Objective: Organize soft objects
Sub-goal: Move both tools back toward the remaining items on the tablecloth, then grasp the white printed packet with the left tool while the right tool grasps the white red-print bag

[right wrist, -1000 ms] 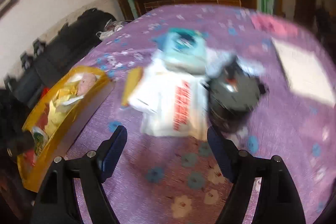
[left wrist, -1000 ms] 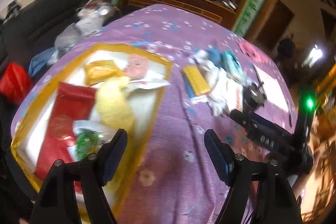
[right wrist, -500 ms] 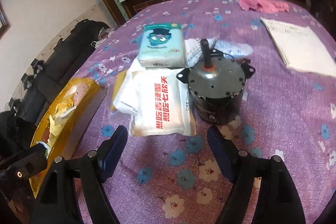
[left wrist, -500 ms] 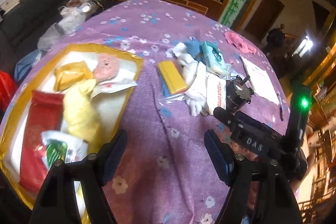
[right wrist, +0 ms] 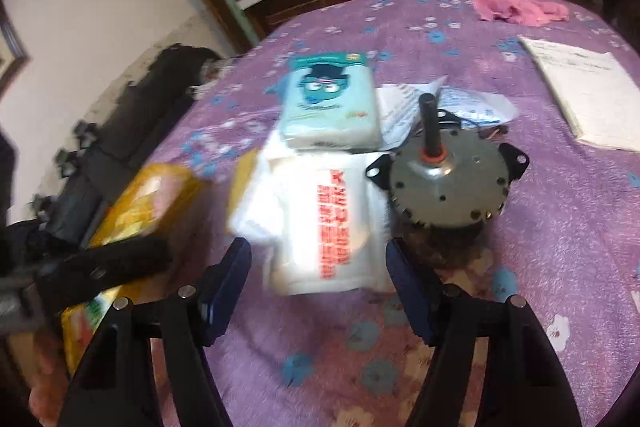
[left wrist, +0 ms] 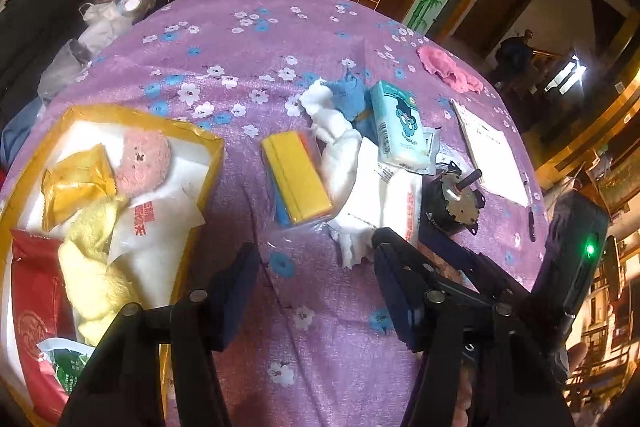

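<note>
Surface: round table under a purple cloth with blue and white flowers (left wrist: 240,39).
Destination: shallow yellow-rimmed cardboard tray with white lining (left wrist: 208,143), at the near left; it already holds a pink plush round (left wrist: 144,163), a yellow fleece cloth (left wrist: 96,267), a gold foil sachet (left wrist: 76,183), a red packet (left wrist: 32,303) and a white pouch with red print.
Stock still loose: heap in mid-table, right of the tray. Bagged yellow sponge block (left wrist: 298,179), crumpled white cloth (left wrist: 336,143), blue cloth (left wrist: 352,99), pale teal tissue pack with cartoon face (right wrist: 330,107), flat white soft pack with red lettering (right wrist: 324,223). A pink rag (right wrist: 520,9) lies far right, well apart.
Not stock: grey metal motor with black shaft (right wrist: 448,183), touching the white pack's right edge; white paper sheets (right wrist: 588,95).
Left gripper (left wrist: 316,287): jaws wide but closing, nothing between them; it hangs over bare cloth just near of the sponge.
Right gripper (right wrist: 318,287): jaws wide and closing, straddling the near end of the white pack; pads not pressing on it, as far as the blurred view shows.
Step in hand, judged: picking the white pack for the tray.
Handling advice: pinch across the narrow width, centred, so the limp pack does not fold. Keep the right pad clear of the motor. Lift before carrying left, since the teal pack seems to overlap the far end.
</note>
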Tool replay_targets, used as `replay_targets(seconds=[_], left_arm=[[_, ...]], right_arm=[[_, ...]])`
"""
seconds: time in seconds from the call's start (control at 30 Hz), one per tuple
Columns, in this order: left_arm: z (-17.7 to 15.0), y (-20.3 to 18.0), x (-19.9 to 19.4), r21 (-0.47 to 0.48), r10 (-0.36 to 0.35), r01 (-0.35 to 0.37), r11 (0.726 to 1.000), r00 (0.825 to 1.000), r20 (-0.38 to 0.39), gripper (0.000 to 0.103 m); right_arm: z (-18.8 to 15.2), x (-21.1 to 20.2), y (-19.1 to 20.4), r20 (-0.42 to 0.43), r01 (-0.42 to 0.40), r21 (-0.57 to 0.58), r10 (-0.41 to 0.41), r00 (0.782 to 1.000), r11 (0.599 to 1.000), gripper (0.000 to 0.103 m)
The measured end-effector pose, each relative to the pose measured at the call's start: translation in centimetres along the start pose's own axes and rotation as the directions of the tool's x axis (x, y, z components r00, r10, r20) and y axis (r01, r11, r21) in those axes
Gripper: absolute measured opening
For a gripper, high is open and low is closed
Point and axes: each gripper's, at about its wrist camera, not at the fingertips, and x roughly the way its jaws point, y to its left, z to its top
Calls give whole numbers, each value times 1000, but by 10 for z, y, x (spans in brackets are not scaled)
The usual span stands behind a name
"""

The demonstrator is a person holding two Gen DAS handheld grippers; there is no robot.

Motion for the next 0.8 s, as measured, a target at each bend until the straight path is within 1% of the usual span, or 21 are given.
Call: replay_targets(seconds=[0.03, 0.1, 0.13, 0.17, 0.2, 0.23, 0.27, 0.3, 0.33, 0.37, 0.4, 0.43, 0.47, 0.5, 0.53, 0.57, 0.6, 0.63, 0.67, 0.7, 0.8], left_arm=[[0, 0, 0, 4, 3, -3, 1000, 1000, 3, 63], [1, 1, 1, -1, -8, 8, 1000, 1000, 1, 63], [2, 1, 1, 0, -13, 13, 1000, 1000, 2, 62], [4, 0, 2, 8, -14, 14, 1000, 1000, 2, 62], [6, -1, 4, 12, -17, 17, 1000, 1000, -1, 61], [9, -2, 7, 10, -24, 24, 1000, 1000, -5, 60], [13, -4, 12, 11, -34, 34, 999, 999, -17, 60], [18, -6, 19, 12, -41, 41, 999, 999, -33, 60], [22, -9, 24, 14, -36, 37, 999, 999, -38, 60], [26, -12, 31, 23, -18, 19, 1000, 999, -42, 60], [29, -15, 39, 32, 3, -1, 999, 999, -51, 52], [31, -18, 50, 41, 23, -20, 999, 997, -76, 41], [31, -19, 58, 41, 27, -23, 999, 994, -101, 37], [31, -20, 67, 36, 23, -19, 999, 993, -115, 36], [32, -21, 68, 28, 24, -21, 999, 994, -104, 35], [32, -22, 67, 22, 16, -14, 1000, 996, -91, 30], [31, -22, 65, 23, -3, 5, 1000, 996, -88, 11], [30, -23, 63, 25, -24, 27, 999, 995, -97, 4], [28, -22, 60, 24, -30, 33, 999, 995, -99, 4], [25, -21, 57, 22, -29, 32, 999, 995, -95, 0], [16, -9, 45, -24, -82, 80, 996, 993, -83, 0]], right_arm=[[0, 1, 2, 0, 8, -4, -8, 1000, 1000, 69], [1, 3, 4, 10, 61, -22, -60, 998, 998, 55], [1, 4, 4, 11, 66, -20, -66, 998, 998, 52], [1, 2, 3, 15, 67, -14, -66, 998, 998, 45], [1, 0, 3, 19, 68, -17, -68, 998, 998, 42], [1, -1, 4, 22, 68, -25, -68, 997, 997, 30], [0, -4, 5, 28, 75, -34, -74, 997, 997, 26], [0, -6, 6, 32, 85, -42, -84, 996, 995, 24], [-3, -10, 8, 35, 96, -57, -94, 995, 994, 20], [-5, -13, 9, 40, 101, -63, -99, 994, 993, 17], [-7, -16, 9, 45, 108, -71, -105, 993, 992, 16], [-9, -18, 10, 47, 115, -79, -112, 993, 990, 15], [-9, -18, 11, 51, 125, -88, -120, 991, 988, 15], [-8, -15, 13, 48, 128, -93, -124, 991, 987, 15], [-7, -13, 13, 44, 130, -96, -126, 991, 987, 15], [-6, -12, 14, 44, 134, -98, -130, 991, 986, 15], [-6, -12, 15, 47, 137, -103, -133, 990, 985, 15], [-6, -13, 15, 49, 136, -105, -131, 990, 985, 15], [-7, -15, 13, 52, 130, -100, -126, 991, 986, 15], [-7, -16, 12, 54, 122, -93, -118, 992, 988, 14], [-6, -21, 10, 68, 100, -73, -95, 993, 992, 14]])
